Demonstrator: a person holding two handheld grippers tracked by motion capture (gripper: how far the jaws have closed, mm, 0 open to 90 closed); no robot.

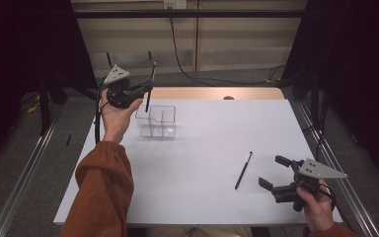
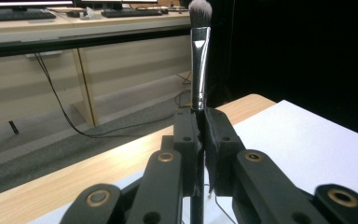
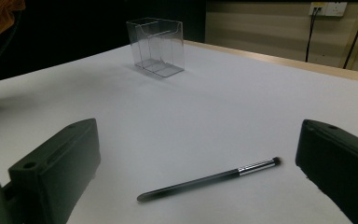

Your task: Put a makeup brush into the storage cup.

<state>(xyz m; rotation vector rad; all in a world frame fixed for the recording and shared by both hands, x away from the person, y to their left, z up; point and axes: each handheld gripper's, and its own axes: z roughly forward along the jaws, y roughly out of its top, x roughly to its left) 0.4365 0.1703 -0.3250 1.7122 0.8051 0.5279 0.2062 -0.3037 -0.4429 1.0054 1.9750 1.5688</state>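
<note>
White counter [image 1: 202,148] mid-frame, dark room, grey floor, left gripper [image 1: 145,94] clamping brush [image 2: 199,56] upper left, right gripper [image 1: 271,173] wide open, empty, lower right

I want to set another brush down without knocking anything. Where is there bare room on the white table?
The wide middle of the white table, between the clear organizer and the thin brush, is bare, as is the far right corner. It is tighter near the left gripper holding a makeup brush beside the organizer, and between thin brush and right gripper.
</note>
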